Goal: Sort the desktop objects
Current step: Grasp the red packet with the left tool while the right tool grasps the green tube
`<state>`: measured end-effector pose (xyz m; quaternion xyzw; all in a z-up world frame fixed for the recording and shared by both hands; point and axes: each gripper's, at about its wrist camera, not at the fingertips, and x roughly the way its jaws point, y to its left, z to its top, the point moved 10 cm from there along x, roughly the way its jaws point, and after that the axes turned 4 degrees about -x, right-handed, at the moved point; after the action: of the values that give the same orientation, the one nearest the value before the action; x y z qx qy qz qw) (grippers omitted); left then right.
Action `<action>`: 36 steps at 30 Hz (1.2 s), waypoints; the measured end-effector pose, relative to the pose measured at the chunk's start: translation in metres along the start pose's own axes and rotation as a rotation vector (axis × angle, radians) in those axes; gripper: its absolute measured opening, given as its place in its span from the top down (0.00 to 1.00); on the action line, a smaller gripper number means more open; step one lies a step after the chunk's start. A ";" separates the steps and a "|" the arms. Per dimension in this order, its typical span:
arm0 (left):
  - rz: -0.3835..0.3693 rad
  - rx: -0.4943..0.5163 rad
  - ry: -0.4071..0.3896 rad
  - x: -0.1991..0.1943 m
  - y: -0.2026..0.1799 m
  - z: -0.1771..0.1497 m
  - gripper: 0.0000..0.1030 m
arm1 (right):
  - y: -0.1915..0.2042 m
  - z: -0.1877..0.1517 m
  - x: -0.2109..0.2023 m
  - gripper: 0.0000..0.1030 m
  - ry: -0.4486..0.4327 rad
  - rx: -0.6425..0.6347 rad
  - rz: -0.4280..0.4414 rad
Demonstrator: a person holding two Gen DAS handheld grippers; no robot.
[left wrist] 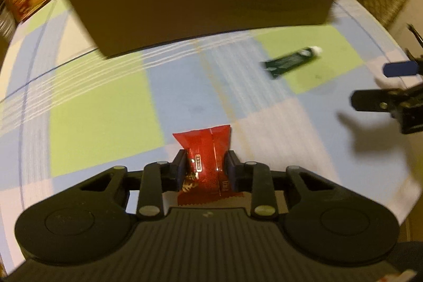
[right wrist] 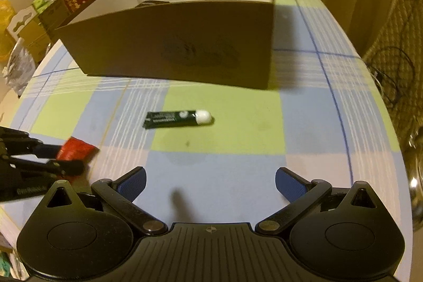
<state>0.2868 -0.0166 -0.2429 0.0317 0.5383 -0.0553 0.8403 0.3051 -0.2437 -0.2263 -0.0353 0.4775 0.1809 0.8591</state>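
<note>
Nearest, my left gripper [left wrist: 206,165] is clamped on a red crinkled foil sachet [left wrist: 205,155] above the checked tablecloth [left wrist: 105,118]. My right gripper [right wrist: 210,183] hangs spread wide, holding nothing. Farther on lies a dark green tube with white cap [right wrist: 177,119]; beyond it stands the brown cardboard box [right wrist: 169,44].

a checked tablecloth [right wrist: 224,139] of pale blue, lime green and white squares covers the table. the crinkled foil snack packet [left wrist: 205,160] is bright red. the slim tube [right wrist: 175,119] is dark green with a white cap. the cardboard box [right wrist: 169,44] is plain brown.
</note>
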 end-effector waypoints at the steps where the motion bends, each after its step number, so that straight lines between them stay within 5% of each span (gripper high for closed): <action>1: 0.009 -0.027 0.002 0.000 0.009 0.000 0.74 | 0.002 0.003 0.003 0.02 -0.004 -0.015 0.008; 11: 0.062 -0.193 0.020 0.000 0.076 -0.014 0.74 | 0.021 0.037 0.041 0.03 -0.050 -0.232 0.040; 17: 0.063 -0.197 0.018 -0.001 0.079 -0.016 0.74 | 0.034 0.044 0.061 0.24 -0.029 -0.336 0.074; 21: 0.060 -0.203 0.017 -0.001 0.081 -0.018 0.74 | 0.045 0.034 0.064 0.48 0.017 -0.383 0.112; 32: 0.066 -0.175 0.008 0.001 0.073 -0.012 0.73 | 0.063 0.030 0.063 0.51 -0.009 -0.347 0.087; 36: 0.060 -0.178 0.007 0.000 0.074 -0.013 0.73 | 0.058 0.040 0.068 0.68 -0.028 -0.310 0.061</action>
<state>0.2847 0.0583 -0.2491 -0.0270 0.5429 0.0181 0.8391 0.3501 -0.1615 -0.2543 -0.1506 0.4328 0.2787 0.8440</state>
